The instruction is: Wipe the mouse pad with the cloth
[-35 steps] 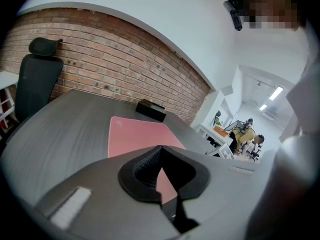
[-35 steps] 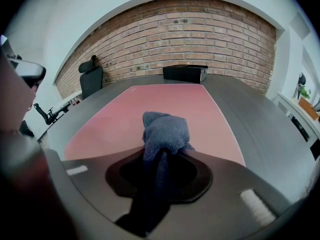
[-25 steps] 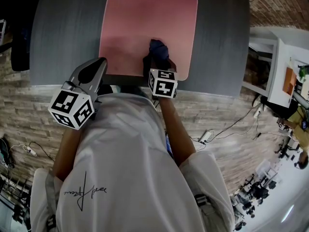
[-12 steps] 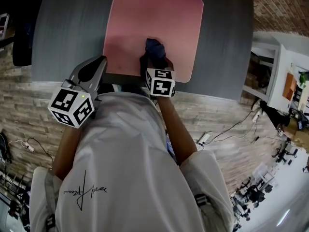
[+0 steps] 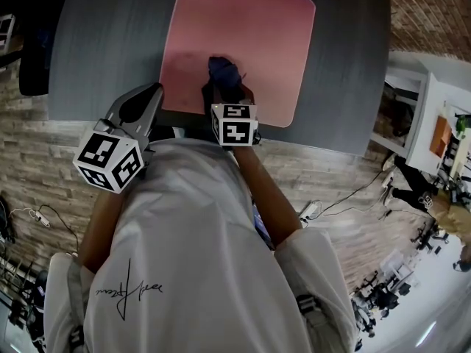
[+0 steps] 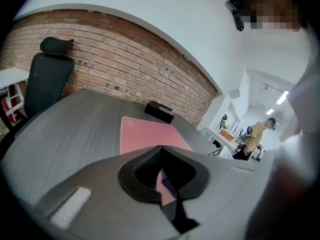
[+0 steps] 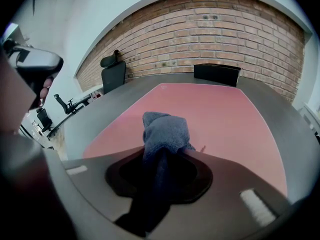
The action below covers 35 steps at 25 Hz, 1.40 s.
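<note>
Along the mouse pad's (image 5: pixel 250 28) near edge, finds the cloth (image 5: pixel 221 70), clamped in the right gripper (image 5: pixel 226 87), carried leftward, indicating wiping under way; notes left gripper (image 6: pixel 160 151) closed, empty.

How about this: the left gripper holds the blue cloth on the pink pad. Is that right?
No. It is the right gripper that holds the cloth on the pad, as the right gripper view shows. The left gripper is shut on nothing.
</note>
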Each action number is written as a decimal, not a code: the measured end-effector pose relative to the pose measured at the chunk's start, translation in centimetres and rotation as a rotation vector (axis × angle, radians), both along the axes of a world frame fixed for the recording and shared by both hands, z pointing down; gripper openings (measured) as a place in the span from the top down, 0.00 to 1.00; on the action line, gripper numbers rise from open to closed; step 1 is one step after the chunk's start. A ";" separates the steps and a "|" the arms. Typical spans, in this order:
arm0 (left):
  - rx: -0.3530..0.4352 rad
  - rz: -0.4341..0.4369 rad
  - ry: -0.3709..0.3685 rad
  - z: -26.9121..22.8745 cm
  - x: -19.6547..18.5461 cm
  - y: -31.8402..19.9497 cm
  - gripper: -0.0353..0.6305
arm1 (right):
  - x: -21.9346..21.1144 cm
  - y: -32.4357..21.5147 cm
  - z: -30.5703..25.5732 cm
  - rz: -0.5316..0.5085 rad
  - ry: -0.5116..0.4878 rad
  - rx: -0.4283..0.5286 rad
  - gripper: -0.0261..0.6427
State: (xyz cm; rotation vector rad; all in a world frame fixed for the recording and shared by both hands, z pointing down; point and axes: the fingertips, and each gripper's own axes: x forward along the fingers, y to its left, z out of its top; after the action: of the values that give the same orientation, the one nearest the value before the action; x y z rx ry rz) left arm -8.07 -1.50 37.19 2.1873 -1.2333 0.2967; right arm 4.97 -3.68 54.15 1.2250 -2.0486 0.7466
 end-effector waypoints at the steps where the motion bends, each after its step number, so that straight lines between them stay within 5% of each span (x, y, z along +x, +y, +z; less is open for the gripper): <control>1: -0.001 -0.003 0.000 0.0 -0.2 0.0 0.93 | -0.3 0.0 0.0 -0.008 -0.001 0.000 0.81; 35: -0.012 -0.090 -0.012 0.1 -4.7 -0.3 0.93 | -8.2 -2.1 0.0 -0.152 -0.042 -0.020 0.80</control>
State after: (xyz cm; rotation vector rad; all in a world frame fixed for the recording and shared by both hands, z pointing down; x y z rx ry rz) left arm -12.72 -1.76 37.26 2.1161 -1.3286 0.2801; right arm -3.25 -5.79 54.13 1.0364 -2.1362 0.7245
